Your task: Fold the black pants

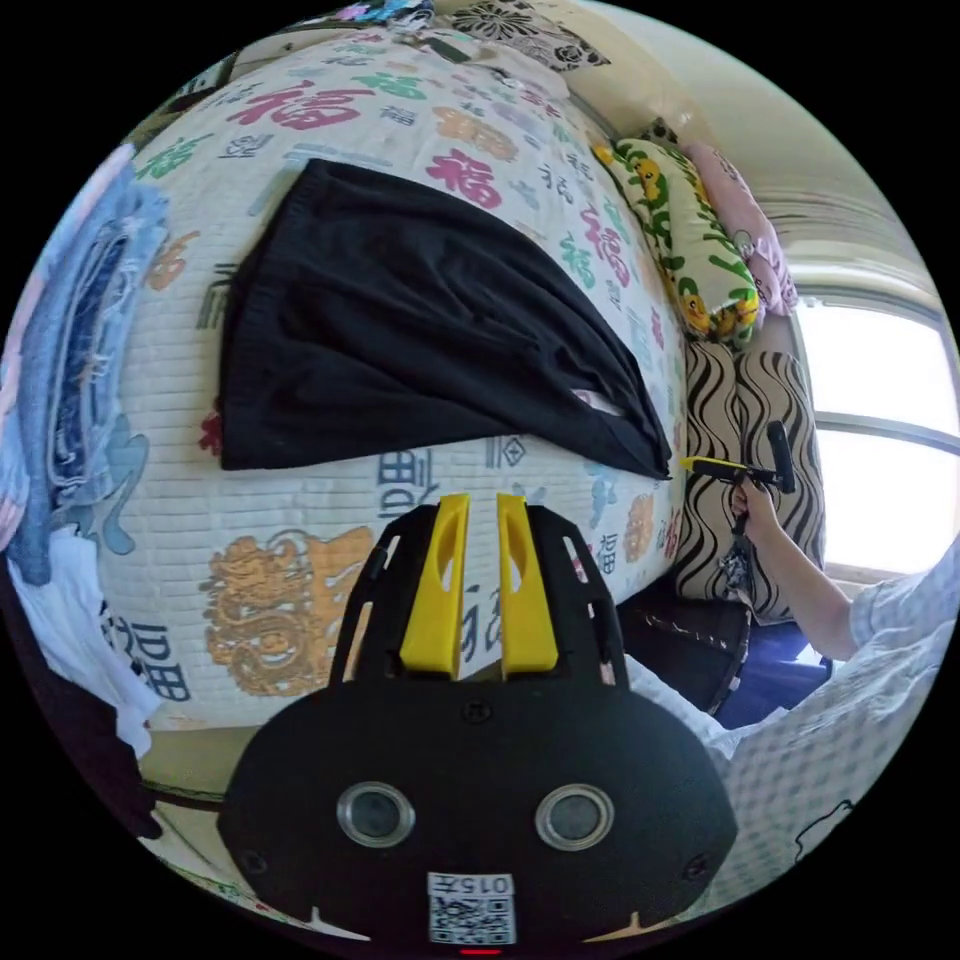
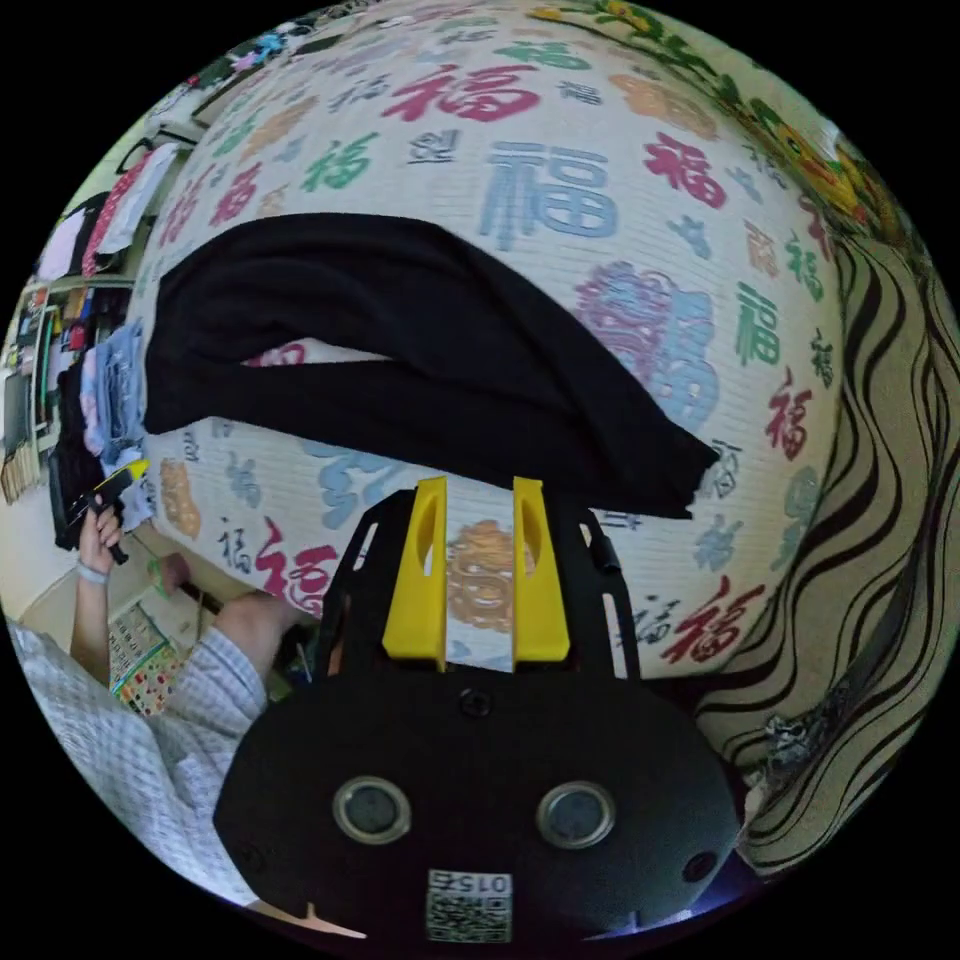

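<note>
The black pants (image 1: 400, 330) lie flat and folded lengthwise on a bed mat (image 1: 300, 600) printed with colourful characters, waist end to the left and leg ends tapering right. My left gripper (image 1: 478, 500) hovers over the mat just short of the pants' near edge, its yellow jaws a little apart with nothing between them. In the same view a hand holds my right gripper (image 1: 700, 465) at the leg tip. In the right gripper view the pants (image 2: 420, 340) stretch across the mat. My right gripper (image 2: 478, 485) is open at their near edge, mat showing between the jaws. The left gripper (image 2: 125, 475) shows at far left.
A pile of denim and other clothes (image 1: 80, 350) sits at the mat's left end. Patterned pillows (image 1: 690, 230) and a striped cushion (image 1: 740, 440) line the right side below a bright window (image 1: 880, 400). The person's checked sleeve (image 2: 130, 730) is at lower left.
</note>
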A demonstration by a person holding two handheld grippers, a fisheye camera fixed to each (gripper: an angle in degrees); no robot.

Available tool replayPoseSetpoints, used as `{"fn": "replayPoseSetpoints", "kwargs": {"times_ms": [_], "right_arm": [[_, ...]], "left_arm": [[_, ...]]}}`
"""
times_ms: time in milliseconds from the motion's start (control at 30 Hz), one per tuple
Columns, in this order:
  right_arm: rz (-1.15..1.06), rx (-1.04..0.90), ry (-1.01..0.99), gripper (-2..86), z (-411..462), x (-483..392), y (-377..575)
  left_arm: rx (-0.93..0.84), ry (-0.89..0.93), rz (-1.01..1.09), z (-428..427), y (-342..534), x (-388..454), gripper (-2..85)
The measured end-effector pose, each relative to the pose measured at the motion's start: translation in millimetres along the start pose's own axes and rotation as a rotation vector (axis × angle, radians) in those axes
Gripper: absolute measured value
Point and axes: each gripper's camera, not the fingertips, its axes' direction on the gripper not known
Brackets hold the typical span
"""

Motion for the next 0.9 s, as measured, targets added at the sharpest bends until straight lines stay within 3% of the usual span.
{"fn": "replayPoseSetpoints", "kwargs": {"times_ms": [233, 300, 500, 667, 767, 900], "right_arm": [[-0.117, -0.11, -0.006, 10.3, 24.7, 109.0, -32.7], [-0.171, -0.162, -0.006, 5.0, 30.9, 134.2, -36.9], [-0.207, -0.022, -0.076, 0.3, -13.9, 220.0, -44.3], [-0.167, 0.163, -0.101, 1.1, -66.7, 307.4, -86.0], [-0.082, 0.083, -0.056, 5.5, -55.3, 353.8, -113.1], [0.005, 0.096, -0.249, 8.3, -32.9, 416.0, -77.6]], "left_arm": [[-0.059, 0.098, 0.001, 102.5, -15.7, 97.4, 4.7], [-0.08, 0.108, 0.019, 131.1, -24.0, 131.8, 4.5], [-0.125, 0.087, 0.08, 176.2, -48.0, 196.6, 2.8], [-0.12, 0.062, 0.07, 189.1, -57.8, 211.7, 1.9], [-0.114, 0.077, 0.016, 194.7, -57.3, 204.6, 1.9], [-0.084, 0.055, -0.094, 182.8, -43.4, 171.0, 2.8]]}}
